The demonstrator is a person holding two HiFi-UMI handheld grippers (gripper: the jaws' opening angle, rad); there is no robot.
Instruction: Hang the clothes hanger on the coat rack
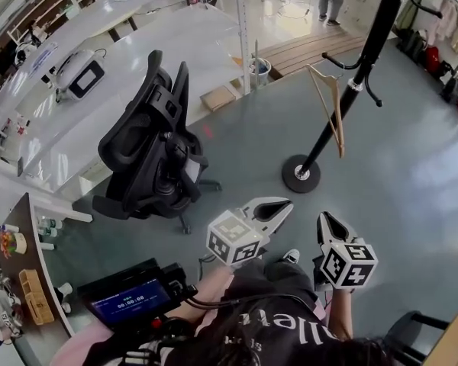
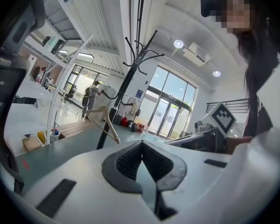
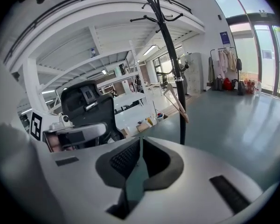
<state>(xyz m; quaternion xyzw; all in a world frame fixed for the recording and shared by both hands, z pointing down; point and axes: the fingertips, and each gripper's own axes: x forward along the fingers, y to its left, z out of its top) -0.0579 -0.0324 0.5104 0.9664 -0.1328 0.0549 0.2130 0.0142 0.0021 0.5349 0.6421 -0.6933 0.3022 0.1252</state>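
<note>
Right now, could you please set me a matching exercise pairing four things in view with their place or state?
Things:
1 clothes hanger
2 office chair
3 left tongs
4 coat rack

Place or state:
A shut, holding nothing
B stands on a round base
C hanging on the rack
D beside the long white table

Pairs: 1-C; 2-D; 3-A; 4-B

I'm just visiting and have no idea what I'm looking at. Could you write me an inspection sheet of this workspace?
Surface: bare grey floor.
Job's things: wooden hanger hangs on a low hook of the black coat rack.
Clutter: black office chair near the rack.
Grippers: left gripper and right gripper both shut, empty.
Cables: black cable by the screen unit.
Surroundings: white tables, clothes rail, glass doors.
</note>
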